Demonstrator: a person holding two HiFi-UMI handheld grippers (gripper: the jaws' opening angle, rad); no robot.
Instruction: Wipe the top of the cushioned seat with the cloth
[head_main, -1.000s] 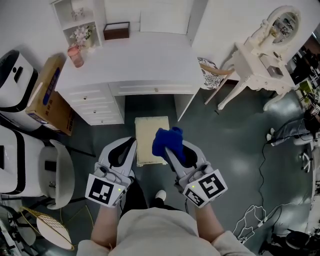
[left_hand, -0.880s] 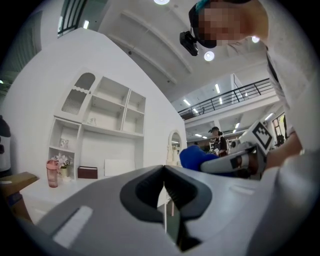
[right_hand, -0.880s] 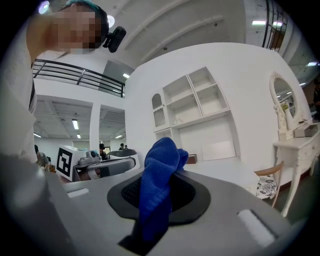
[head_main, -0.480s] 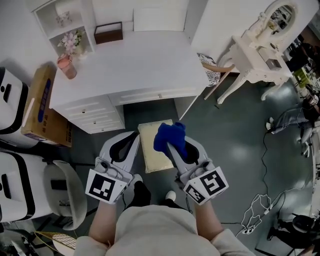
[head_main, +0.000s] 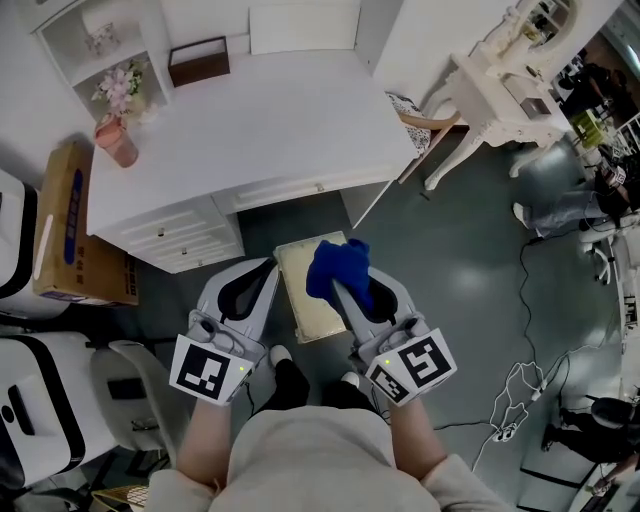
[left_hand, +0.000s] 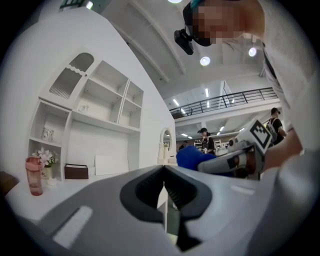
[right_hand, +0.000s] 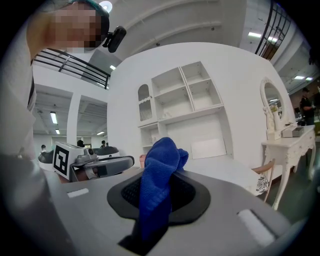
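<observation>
Head view swung: bench (head_main: 260, 120) and cushioned seat (head_main: 298, 292) now skewed in frame, cloth (head_main: 335, 272) over seat's far-right corner.

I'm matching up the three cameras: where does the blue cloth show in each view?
Head view: blue cloth at centre, held in the right gripper.
Left gripper view: right of centre, mid-height.
Right gripper view: centre, clamped between the jaws.
Shared landmark: white shelf unit.

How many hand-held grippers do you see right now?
2. The left hand-held gripper, shut and empty, is left of the cushioned seat; the right hand-held gripper grips the blue cloth over it.
</observation>
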